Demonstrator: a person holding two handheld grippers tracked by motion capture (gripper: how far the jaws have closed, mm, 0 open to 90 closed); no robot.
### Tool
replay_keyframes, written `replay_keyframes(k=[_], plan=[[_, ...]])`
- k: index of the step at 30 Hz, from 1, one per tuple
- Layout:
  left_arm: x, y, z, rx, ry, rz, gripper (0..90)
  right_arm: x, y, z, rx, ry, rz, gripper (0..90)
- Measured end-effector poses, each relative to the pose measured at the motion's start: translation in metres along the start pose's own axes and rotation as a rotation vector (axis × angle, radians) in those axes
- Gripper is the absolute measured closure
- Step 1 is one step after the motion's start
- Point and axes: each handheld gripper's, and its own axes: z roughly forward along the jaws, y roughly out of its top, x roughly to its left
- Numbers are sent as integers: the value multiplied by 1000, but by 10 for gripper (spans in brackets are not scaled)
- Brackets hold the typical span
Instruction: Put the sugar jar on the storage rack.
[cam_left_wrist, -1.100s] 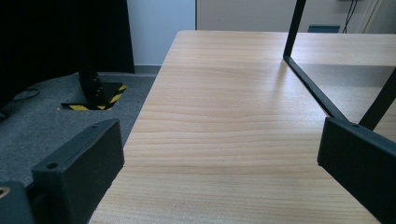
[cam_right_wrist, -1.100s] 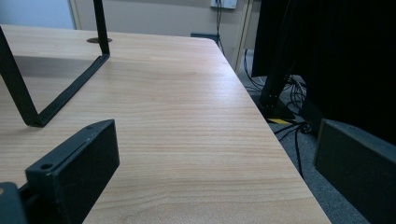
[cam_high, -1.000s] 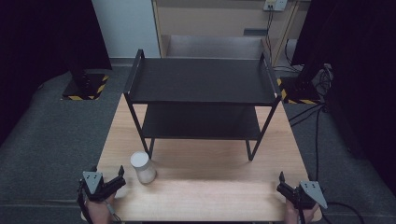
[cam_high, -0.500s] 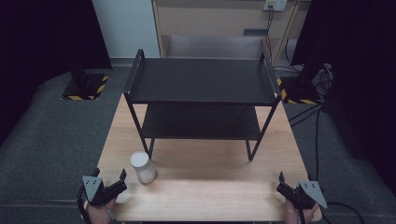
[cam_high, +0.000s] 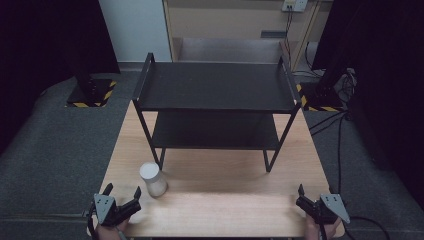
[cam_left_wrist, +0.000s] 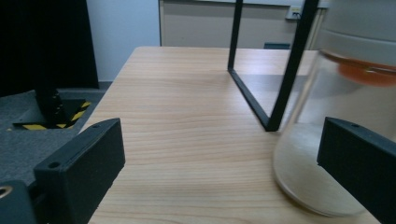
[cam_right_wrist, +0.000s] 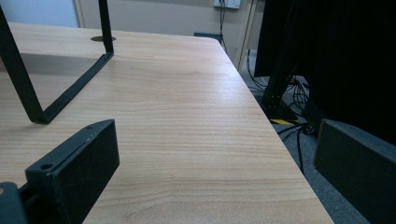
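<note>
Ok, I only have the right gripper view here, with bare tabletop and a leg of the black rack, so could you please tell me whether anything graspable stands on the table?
Observer: Yes, a jar with a white lid stands near the front left leg of the rack.
Operator: Thank you. Is there anything in it?
Observer: The left gripper view shows clear glass with something orange just under the lid. I cannot tell what it is.
Operator: And are the left tongs around it?
Observer: No. The left tongs are open, and the jar stands ahead of them, off to one side, not between the jaws.
</note>
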Motion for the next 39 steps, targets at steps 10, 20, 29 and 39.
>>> replay_keyframes(k=[10,20,29,39], plan=[[-15,0,-6,-5,-62,48,0,-1,-1,0,-4,5,-1,7],[-26,7,-2,-4,-112,69,0,-1,-2,-1,-10,6,-1,7],[-35,15,12,-15,-130,79,0,-1,-2,-1,-11,8,-8,7],[-47,25,30,-35,-122,79,9,-1,-1,-1,-6,8,-14,7]])
